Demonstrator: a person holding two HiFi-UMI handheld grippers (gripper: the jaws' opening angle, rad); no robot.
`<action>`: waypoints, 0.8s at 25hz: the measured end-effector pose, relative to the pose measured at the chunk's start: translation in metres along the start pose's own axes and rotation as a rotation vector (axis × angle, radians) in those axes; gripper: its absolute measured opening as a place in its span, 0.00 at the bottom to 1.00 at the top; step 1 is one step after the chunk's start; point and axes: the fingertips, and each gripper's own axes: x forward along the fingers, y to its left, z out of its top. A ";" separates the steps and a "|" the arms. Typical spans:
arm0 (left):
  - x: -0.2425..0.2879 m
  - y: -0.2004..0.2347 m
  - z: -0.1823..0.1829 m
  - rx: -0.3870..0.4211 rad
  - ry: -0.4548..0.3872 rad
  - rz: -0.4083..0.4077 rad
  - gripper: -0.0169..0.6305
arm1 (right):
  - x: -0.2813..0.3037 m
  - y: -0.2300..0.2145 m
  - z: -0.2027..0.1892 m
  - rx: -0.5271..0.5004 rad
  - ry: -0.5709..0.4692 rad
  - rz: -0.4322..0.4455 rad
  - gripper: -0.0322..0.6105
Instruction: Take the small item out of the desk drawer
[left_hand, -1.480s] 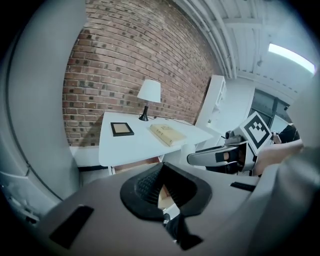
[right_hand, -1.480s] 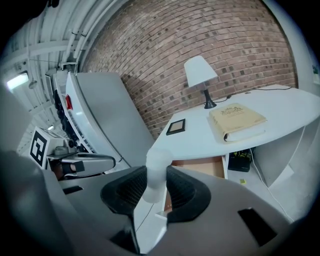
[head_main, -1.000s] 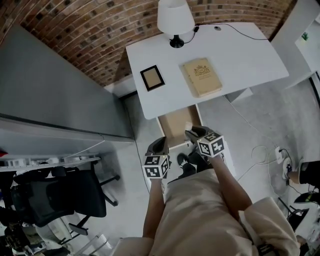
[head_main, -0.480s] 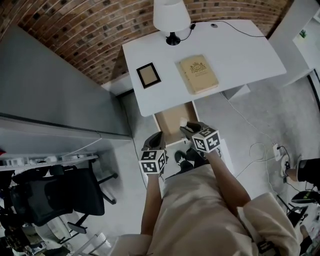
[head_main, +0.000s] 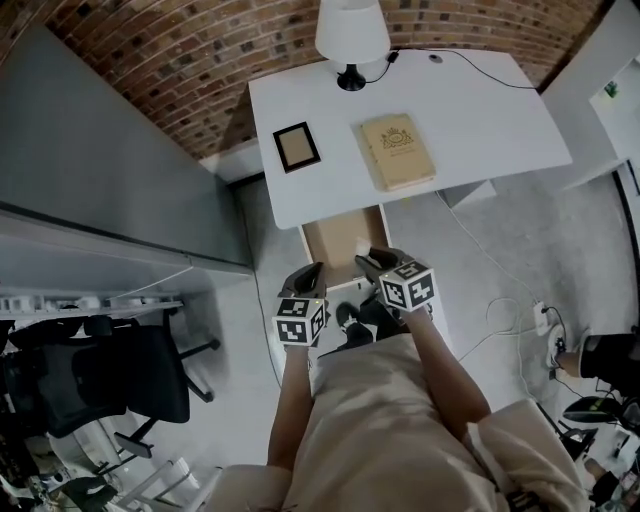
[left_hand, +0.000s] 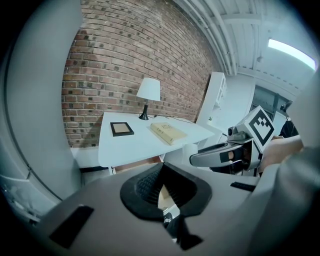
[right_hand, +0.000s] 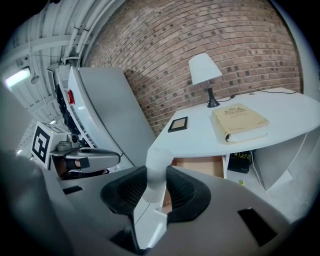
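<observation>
A wooden desk drawer (head_main: 335, 240) stands pulled out under the white desk (head_main: 470, 110). My right gripper (head_main: 368, 262) hovers over the drawer's front right part, shut on a small white cylinder (head_main: 361, 248). The right gripper view shows that cylinder (right_hand: 156, 170) upright between the black pads (right_hand: 127, 192), with the open drawer (right_hand: 200, 166) behind it. My left gripper (head_main: 308, 272) is at the drawer's front left corner with its jaws together and nothing in them. From the left gripper view, its own tips (left_hand: 161, 172) meet, and the right gripper (left_hand: 215, 156) carries the cylinder (left_hand: 189, 149).
On the desk are a white lamp (head_main: 350, 35), a small picture frame (head_main: 296, 147) and a tan book (head_main: 398, 150). A grey partition (head_main: 120, 190) and an office chair (head_main: 100, 380) are at the left. Cables (head_main: 515, 310) lie on the floor at the right.
The head view has shifted a little. Both grippers keep their places by the drawer, and the right one still holds the white cylinder.
</observation>
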 end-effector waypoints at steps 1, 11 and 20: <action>0.000 0.000 0.000 0.001 -0.001 -0.002 0.05 | 0.000 -0.001 -0.001 0.001 0.001 -0.003 0.28; -0.003 0.000 0.003 0.001 -0.005 -0.007 0.05 | -0.002 -0.003 0.001 -0.008 0.003 -0.018 0.28; -0.006 0.003 0.005 -0.017 -0.019 -0.002 0.05 | 0.001 0.003 0.004 -0.026 0.003 -0.003 0.28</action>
